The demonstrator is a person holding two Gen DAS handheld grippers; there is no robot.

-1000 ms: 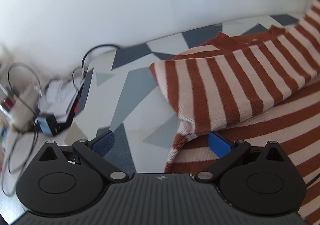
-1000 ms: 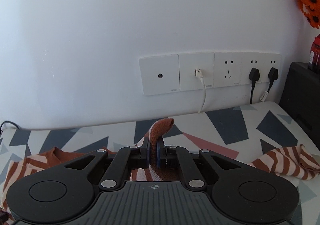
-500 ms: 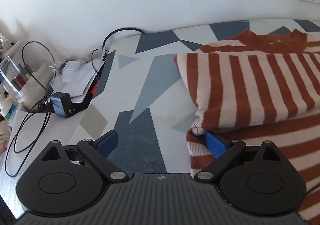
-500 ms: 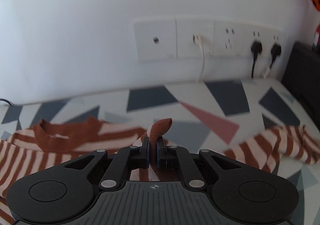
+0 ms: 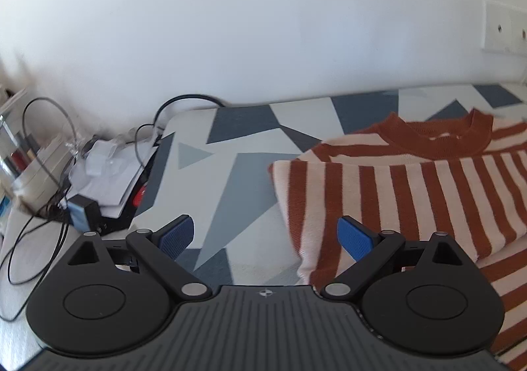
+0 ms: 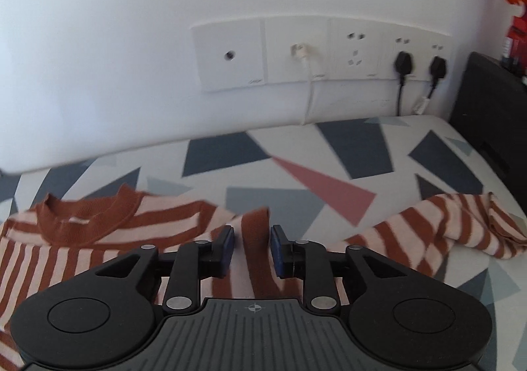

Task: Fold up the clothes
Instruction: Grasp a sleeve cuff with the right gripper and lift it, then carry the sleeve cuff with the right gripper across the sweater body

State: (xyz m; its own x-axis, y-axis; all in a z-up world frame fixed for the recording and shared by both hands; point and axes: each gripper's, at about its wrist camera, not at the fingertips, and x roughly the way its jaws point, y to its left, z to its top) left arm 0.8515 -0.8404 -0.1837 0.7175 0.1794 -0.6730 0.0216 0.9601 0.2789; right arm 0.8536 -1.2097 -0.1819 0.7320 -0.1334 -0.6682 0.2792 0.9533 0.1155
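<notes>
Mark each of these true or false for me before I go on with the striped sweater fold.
1. The left gripper is clamped on the sweater. False: its fingers stand wide apart, gripping nothing.
2. The rust cuff stands between the right gripper fingers. True; they are opening and no longer press it.
3. One sleeve is folded across the sweater's body. True.
4. The other sleeve is folded in too. False: it lies spread out on the patterned cover.
5. Two black plugs sit in the wall sockets. True.
</notes>
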